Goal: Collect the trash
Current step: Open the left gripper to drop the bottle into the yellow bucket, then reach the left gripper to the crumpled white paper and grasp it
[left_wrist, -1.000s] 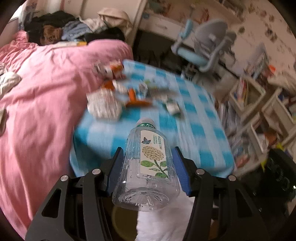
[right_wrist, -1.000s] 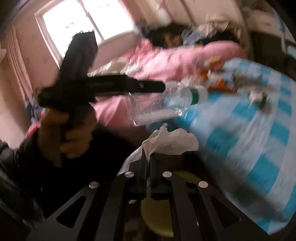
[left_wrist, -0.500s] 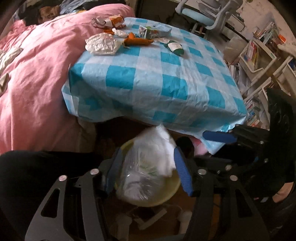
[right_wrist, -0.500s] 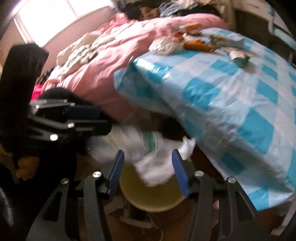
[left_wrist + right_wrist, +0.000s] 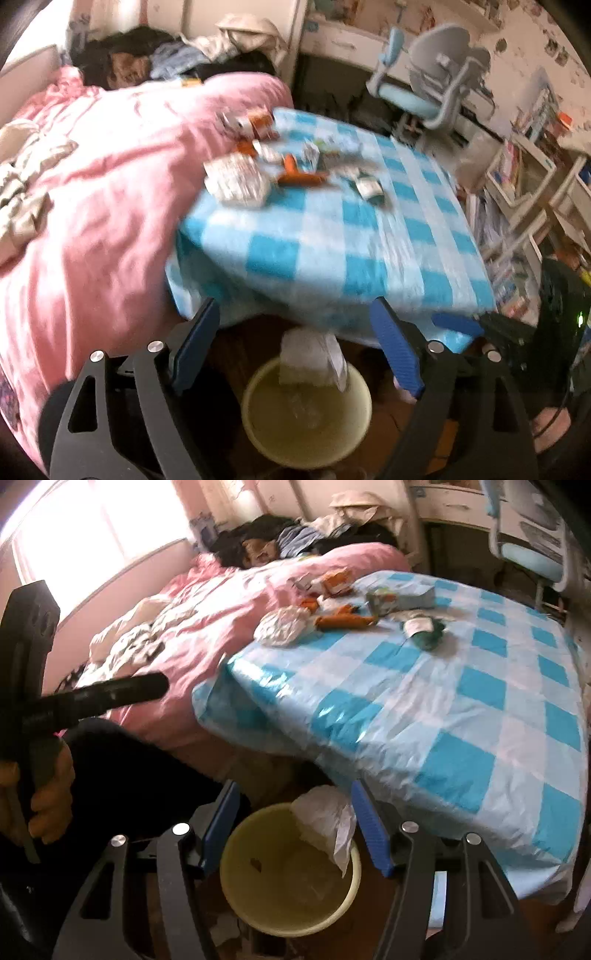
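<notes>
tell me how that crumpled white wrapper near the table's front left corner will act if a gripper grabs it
The crumpled white wrapper looks thin and creased, so it will probably crush flat rather than resist. It seems light and may slide on the glossy checked tablecloth if pushed. Its lumpy shape makes rolling unlikely.

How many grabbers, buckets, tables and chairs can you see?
Grabbers: 2, the left gripper and the right gripper, both with jaws opening and nothing held between them
Yellow bucket: 1
Checked table: 1
Desk chair: 1
Total: 5
</notes>
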`<state>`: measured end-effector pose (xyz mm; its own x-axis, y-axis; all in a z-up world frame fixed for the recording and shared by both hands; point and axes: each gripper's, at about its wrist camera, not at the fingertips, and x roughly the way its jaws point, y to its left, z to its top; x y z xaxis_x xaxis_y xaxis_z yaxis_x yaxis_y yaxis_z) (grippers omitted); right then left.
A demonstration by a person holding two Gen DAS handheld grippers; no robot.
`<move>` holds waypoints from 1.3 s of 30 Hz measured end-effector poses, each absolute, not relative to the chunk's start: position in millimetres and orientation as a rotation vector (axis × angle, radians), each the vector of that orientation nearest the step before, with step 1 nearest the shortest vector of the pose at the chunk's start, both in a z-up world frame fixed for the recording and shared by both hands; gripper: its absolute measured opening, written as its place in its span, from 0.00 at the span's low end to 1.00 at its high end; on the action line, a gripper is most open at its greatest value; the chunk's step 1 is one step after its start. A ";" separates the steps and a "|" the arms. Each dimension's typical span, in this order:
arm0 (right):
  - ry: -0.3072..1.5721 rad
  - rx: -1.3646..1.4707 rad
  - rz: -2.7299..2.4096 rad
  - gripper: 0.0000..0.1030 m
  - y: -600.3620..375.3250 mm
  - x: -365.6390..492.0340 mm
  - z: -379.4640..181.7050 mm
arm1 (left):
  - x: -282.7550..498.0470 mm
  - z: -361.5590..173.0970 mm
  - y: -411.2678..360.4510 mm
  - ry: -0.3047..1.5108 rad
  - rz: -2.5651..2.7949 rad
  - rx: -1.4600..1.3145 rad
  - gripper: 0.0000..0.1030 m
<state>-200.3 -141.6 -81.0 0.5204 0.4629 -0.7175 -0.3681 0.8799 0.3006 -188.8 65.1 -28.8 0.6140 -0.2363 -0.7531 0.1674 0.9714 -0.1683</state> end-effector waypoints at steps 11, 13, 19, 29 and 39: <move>0.778 0.171 0.456 0.63 -149.7 -195.3 -67.3 | -149.4 -14.0 77.4 0.781 -0.138 -0.077 0.82; 0.752 0.170 0.454 0.64 -149.1 -194.4 -63.1 | -144.3 -14.1 76.6 0.769 -0.131 -0.067 0.83; 0.673 0.125 0.428 0.67 -143.3 -190.4 -51.5 | -129.5 -17.8 75.0 0.755 -0.115 -0.058 0.85; 0.632 0.043 0.417 0.67 -131.5 -159.1 -42.8 | -108.6 -23.0 73.5 0.760 -0.110 -0.063 0.86; 0.628 -0.003 0.449 0.68 -117.5 -132.4 -43.0 | -88.0 -26.1 75.6 0.775 -0.086 -0.077 0.86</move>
